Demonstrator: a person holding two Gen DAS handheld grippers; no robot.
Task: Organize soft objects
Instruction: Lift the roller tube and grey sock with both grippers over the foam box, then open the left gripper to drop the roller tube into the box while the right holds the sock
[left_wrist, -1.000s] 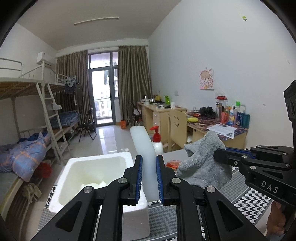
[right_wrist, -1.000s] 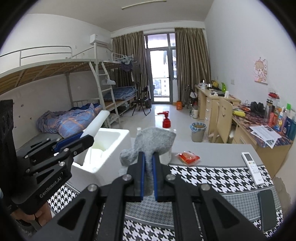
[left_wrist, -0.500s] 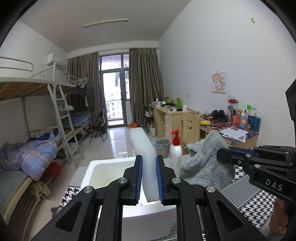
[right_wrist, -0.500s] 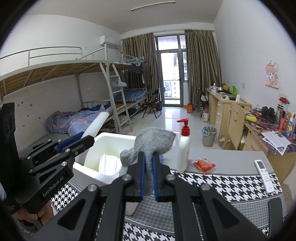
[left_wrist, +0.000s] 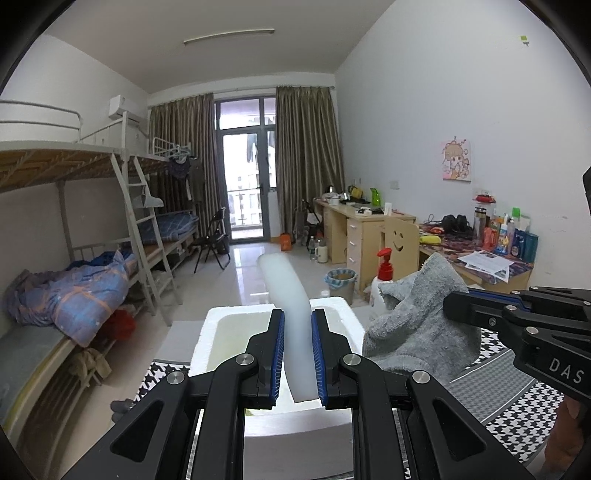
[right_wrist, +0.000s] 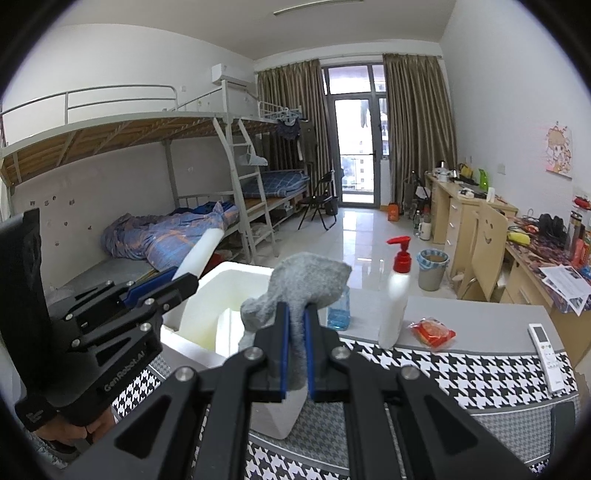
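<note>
My left gripper (left_wrist: 297, 354) is clamped on a white foam strip (left_wrist: 286, 291) that sticks up over the white foam box (left_wrist: 218, 332). My right gripper (right_wrist: 295, 345) pinches a grey towel (right_wrist: 304, 282), lifted beside the box. Behind stand a pump bottle (right_wrist: 395, 295) and, I think, a snack packet (right_wrist: 432, 331).

walls white | bunk beds (right_wrist: 155, 177) left; desks (left_wrist: 364, 230) right | curtained balcony door (left_wrist: 247, 188); glossy tiled floor (right_wrist: 364, 240)
</note>
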